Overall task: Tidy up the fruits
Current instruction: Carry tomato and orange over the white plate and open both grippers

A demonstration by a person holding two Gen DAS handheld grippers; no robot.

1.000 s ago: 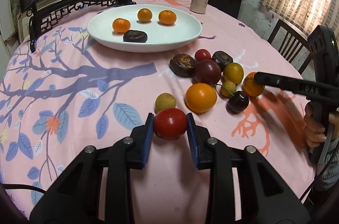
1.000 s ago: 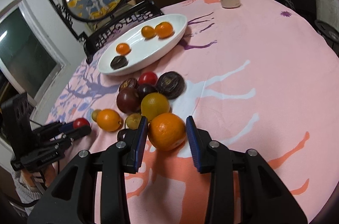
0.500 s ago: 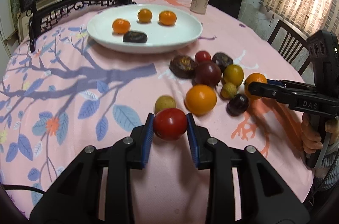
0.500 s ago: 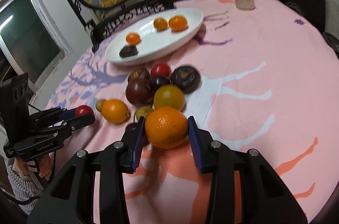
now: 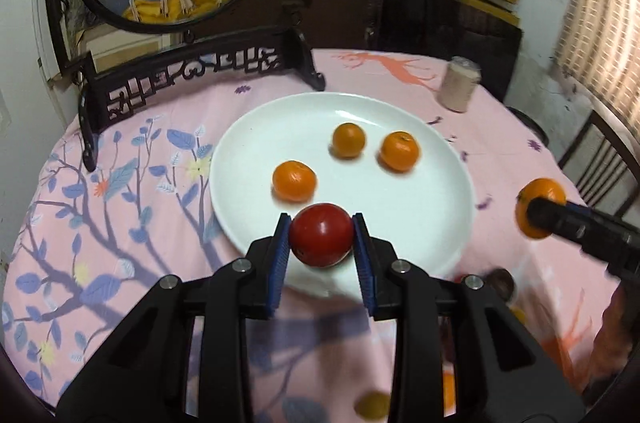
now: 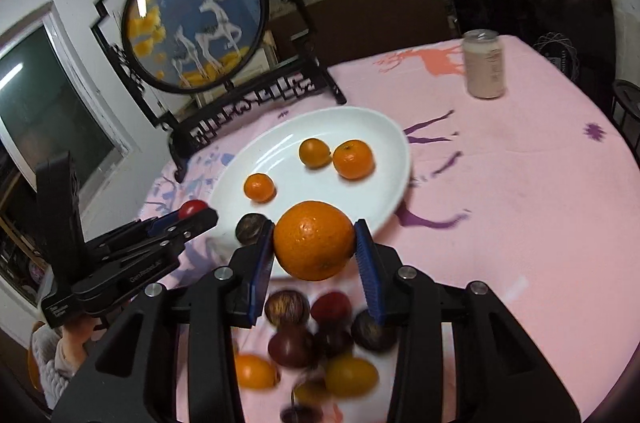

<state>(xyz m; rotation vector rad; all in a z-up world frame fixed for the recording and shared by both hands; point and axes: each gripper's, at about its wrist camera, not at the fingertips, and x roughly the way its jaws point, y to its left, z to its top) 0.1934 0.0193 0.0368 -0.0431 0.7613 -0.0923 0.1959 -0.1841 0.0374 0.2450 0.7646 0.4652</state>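
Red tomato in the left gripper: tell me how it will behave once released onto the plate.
The red tomato looks round and glossy, so it will probably roll on the smooth white plate. The left gripper pinches it at two sides only; its skin seems thin, so squeezing harder could bruise it.

The pink-clothed tabletop (image 6: 520, 207) carries a white plate (image 6: 384, 143), a can (image 6: 485, 69) beyond it, loose fruits (image 6: 320, 351) before it.

3 mandarins (image 5: 347, 152) lie in the plate (image 5: 440, 223) — can (image 6: 484, 69) behind, loose fruit (image 6: 320, 339) before.
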